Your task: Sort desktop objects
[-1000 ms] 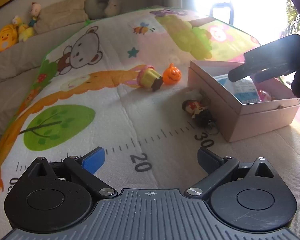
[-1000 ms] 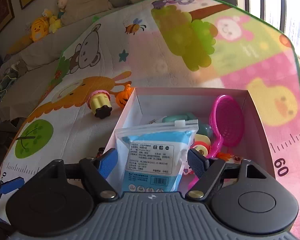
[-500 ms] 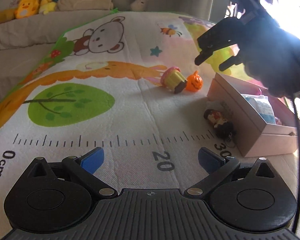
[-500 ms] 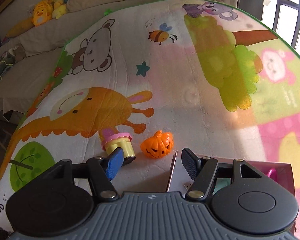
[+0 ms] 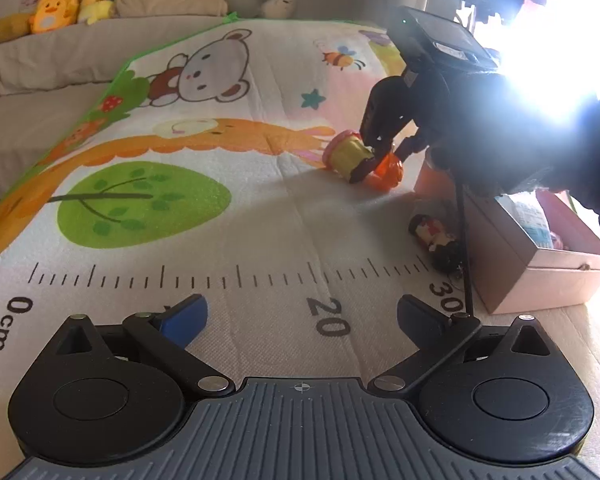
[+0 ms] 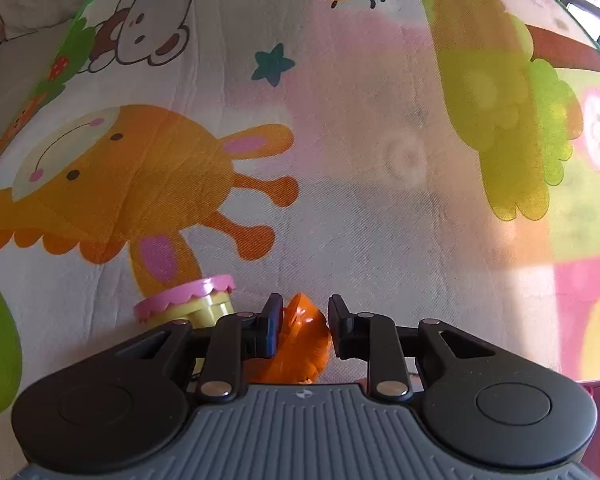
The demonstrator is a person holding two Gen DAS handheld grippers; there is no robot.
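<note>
The right gripper point(image 6: 300, 320) has left the box point(image 5: 540, 280) for the mat point(image 6: 380, 220), its jaws closing around the orange pumpkin point(image 6: 300, 344). Left gripper point(image 5: 300, 312) hovers, jaws wide, empty. The box holds a blue packet point(image 5: 534, 220).

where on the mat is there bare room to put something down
Free: the mat between the green tree print and the doll, along the ruler marks. Crowded: cupcake toy, pumpkin and box.
</note>
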